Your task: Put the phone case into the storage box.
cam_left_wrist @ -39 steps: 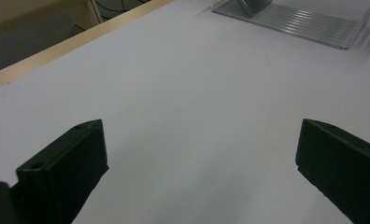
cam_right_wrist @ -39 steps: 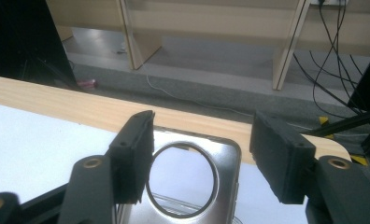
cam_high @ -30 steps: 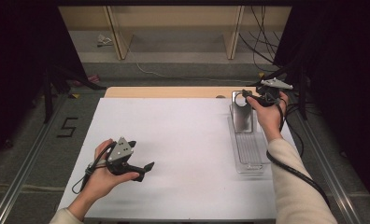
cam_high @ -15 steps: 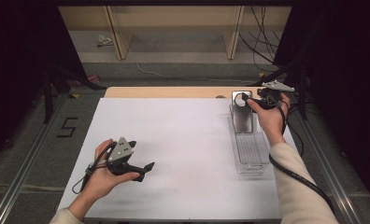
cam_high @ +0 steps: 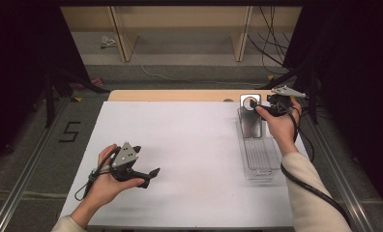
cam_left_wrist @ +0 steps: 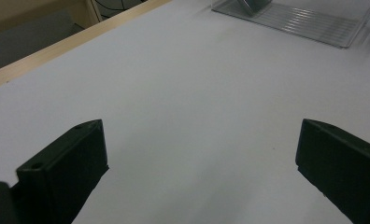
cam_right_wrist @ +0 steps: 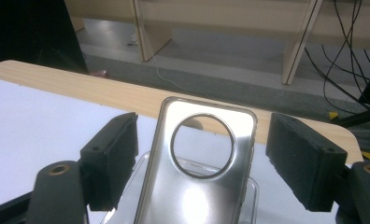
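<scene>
A shiny, translucent phone case (cam_high: 250,118) with a round camera hole stands tilted at the far end of a clear plastic tray (cam_high: 262,157). My right gripper (cam_high: 256,107) is open at the case's upper end. In the right gripper view the phone case (cam_right_wrist: 197,186) rises between the jaws of the right gripper (cam_right_wrist: 202,140), with a gap on each side. My left gripper (cam_high: 151,177) is open, held low over the white table near its front left. Between the wide-apart jaws of the left gripper (cam_left_wrist: 199,140) there is just bare white surface.
The white table top (cam_high: 189,145) ends in a wooden strip (cam_high: 180,95) at the far edge. The clear tray (cam_left_wrist: 304,23) lies along the table's right side. Beyond the table are wooden shelf legs (cam_right_wrist: 148,28) and black cables (cam_right_wrist: 346,28) on the floor.
My right hand and gripper have shifted slightly down and closer around the top of the phone case. The left hand and gripper have stayed put.
</scene>
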`<state>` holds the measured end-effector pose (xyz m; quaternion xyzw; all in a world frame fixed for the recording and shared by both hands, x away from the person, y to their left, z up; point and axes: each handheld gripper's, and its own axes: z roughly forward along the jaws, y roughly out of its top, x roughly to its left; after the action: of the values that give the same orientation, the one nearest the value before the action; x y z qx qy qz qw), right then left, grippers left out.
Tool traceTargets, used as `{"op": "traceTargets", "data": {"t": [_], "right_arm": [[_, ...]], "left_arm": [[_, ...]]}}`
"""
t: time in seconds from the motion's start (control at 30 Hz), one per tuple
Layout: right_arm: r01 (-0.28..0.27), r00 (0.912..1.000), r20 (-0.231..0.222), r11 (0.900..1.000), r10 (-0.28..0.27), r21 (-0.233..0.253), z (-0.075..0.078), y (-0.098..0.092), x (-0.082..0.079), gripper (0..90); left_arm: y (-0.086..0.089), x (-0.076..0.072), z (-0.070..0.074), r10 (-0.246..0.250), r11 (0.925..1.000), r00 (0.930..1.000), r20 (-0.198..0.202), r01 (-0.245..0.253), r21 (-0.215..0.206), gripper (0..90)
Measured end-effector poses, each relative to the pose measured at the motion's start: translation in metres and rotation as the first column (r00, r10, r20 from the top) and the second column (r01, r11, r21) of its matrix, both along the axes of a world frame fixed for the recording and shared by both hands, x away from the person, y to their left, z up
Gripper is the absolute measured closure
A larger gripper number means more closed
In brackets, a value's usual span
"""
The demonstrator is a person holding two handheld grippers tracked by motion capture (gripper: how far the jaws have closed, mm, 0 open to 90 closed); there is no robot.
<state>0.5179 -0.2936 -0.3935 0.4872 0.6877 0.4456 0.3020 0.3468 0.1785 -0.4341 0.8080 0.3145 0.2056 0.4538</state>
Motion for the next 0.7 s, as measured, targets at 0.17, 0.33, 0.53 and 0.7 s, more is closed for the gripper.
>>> {"op": "traceTargets", "data": {"t": [0.17,0.33,0.53,0.7], "right_arm": [[-0.009,0.9999,0.006,1.0,0.009,0.0,0.001,0.001,-0.004,25.6],[-0.021,0.9998,0.003,1.0,0.021,0.002,0.003,0.001,-0.008,24.8],[-0.036,0.9993,0.007,0.999,0.036,0.007,0.004,0.002,-0.015,24.7],[-0.047,0.9989,-0.002,0.999,0.047,0.007,0.004,0.003,-0.02,24.8]], "left_arm": [[0.0,0.0,0.0,0.0,1.0,1.0,-0.001,0.0,-0.002,1.7],[0.0,0.0,0.0,0.001,1.0,1.0,0.0,-0.001,-0.001,1.7],[0.0,0.0,0.0,0.002,1.0,1.0,0.0,-0.002,-0.001,1.7],[0.001,0.0,0.0,0.004,1.0,1.0,0.0,-0.004,-0.001,1.7]]}}
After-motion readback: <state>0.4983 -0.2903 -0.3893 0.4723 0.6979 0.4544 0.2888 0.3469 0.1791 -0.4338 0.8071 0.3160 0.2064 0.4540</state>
